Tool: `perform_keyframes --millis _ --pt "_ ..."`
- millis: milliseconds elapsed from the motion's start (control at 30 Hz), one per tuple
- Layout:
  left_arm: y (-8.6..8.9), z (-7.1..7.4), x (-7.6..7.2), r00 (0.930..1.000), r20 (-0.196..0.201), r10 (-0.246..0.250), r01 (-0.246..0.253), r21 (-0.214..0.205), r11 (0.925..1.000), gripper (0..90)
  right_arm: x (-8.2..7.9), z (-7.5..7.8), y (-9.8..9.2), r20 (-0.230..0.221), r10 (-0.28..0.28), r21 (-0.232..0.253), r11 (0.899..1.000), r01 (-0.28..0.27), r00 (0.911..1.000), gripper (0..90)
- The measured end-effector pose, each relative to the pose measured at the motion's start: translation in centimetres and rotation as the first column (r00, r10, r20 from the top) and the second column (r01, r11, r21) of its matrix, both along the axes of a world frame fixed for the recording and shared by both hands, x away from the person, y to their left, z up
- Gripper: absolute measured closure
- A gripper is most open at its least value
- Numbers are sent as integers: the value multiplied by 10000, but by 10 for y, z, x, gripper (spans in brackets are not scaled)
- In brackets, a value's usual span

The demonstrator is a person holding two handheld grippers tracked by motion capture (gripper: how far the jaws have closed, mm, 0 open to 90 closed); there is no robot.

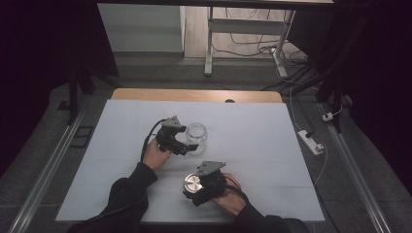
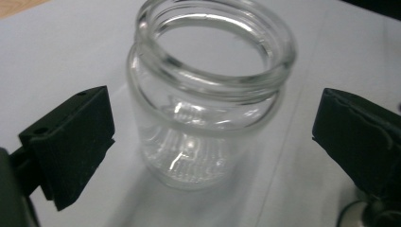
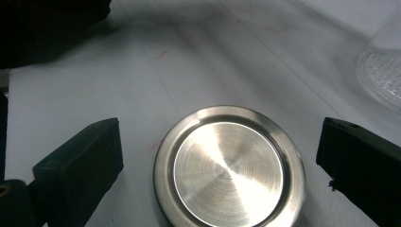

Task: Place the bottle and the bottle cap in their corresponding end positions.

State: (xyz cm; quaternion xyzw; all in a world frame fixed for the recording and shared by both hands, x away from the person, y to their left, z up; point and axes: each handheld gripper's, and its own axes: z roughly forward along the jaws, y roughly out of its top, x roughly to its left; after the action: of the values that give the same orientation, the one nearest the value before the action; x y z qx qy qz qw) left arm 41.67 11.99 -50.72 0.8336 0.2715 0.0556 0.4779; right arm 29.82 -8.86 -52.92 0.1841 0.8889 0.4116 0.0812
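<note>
1. Looking down at my table (image 1: 252,126), I see a glass jar (image 1: 196,137) and a metal lid (image 1: 193,183) lying apart on the white cover.
2. My left tongs (image 1: 187,144) sit around the jar. The jaws are wide and do not touch the glass. There is a gap on each side, so the jar stands by itself.
3. My right tongs (image 1: 193,191) sit around the lid in the same way. The jaws are wide, and the lid lies flat on the table between them, free.
4. I think the jar stands upright so that its mouth faces up, ready for the lid. The lid rests nearer to me, just in front of the jar.
5. The jar (image 2: 208,90) is clear, round and smooth, with a thick rim at the top and little ridges on its bottom. It looks empty.
6. The lid (image 3: 229,165) is shiny silver metal. It is a flat circle with a raised edge, and fine rings go round its middle.
7. My jaw pads are black, blocky and dull.
</note>
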Motion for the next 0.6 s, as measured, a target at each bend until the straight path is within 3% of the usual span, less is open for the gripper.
perform_keyframes --millis 133,200,433,600 --pt "2 1 -2 9995 -46 -309 308 -64 9995 6 0 3 -1 0 -5 197 9998 5 10000 11" --pt "4 2 -4 9998 -53 -207 207 -58 9998 0 -1 4 -2 -14 0 279 9996 1 10000 11" --pt "17 10 -14 10000 -76 45 -51 -701 9975 0 -1 8 -6 -144 -7 546 9985 15 9999 11" --pt "22 10 -22 10000 17 24 -23 -605 9982 0 -3 12 -7 -193 -54 780 9969 69 9998 11"
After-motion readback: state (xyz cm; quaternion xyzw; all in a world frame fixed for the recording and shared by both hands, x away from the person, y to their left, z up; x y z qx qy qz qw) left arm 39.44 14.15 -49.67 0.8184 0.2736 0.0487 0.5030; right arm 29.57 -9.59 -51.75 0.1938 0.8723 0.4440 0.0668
